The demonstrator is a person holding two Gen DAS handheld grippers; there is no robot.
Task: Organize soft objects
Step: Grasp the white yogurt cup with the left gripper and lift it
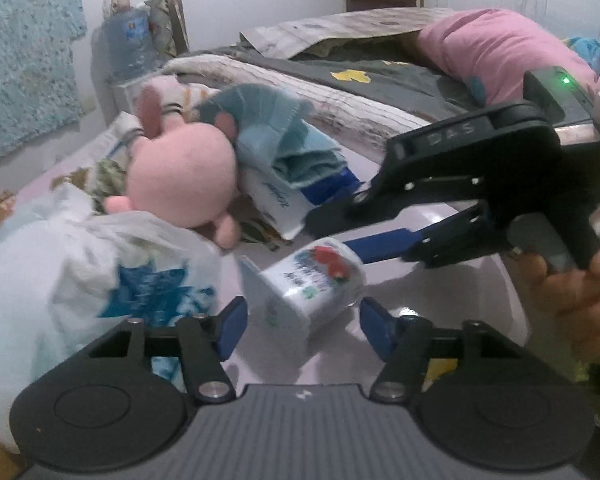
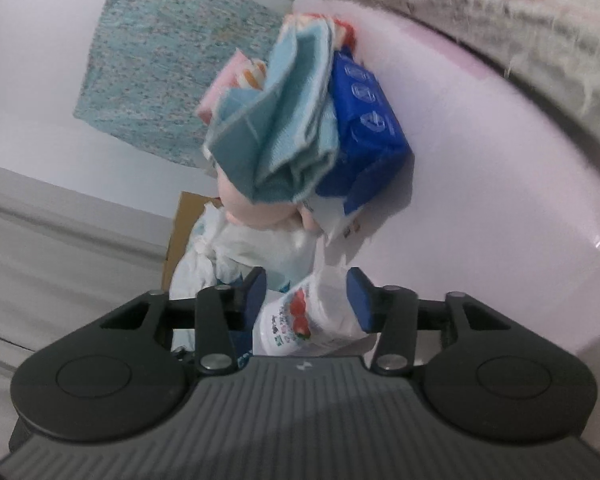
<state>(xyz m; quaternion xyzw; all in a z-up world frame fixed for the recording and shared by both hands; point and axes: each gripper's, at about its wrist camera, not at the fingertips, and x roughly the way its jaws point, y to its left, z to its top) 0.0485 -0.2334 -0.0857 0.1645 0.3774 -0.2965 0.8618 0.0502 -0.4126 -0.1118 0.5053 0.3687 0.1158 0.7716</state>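
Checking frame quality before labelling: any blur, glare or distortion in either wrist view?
Left wrist view: strong fisheye bending, dark vignette in the top corners, motion blur on the plastic bag and pink plush; the tissue pack is soft too. Right wrist view: scene tilted, folded blue towel fairly sharp, small glare streak on the pink surface, soft shadows only.

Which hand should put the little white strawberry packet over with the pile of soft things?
Right. The right gripper already has the packet pinched between its fingers. The left gripper sits open in front of it, gripping nothing, with the pile just beyond.
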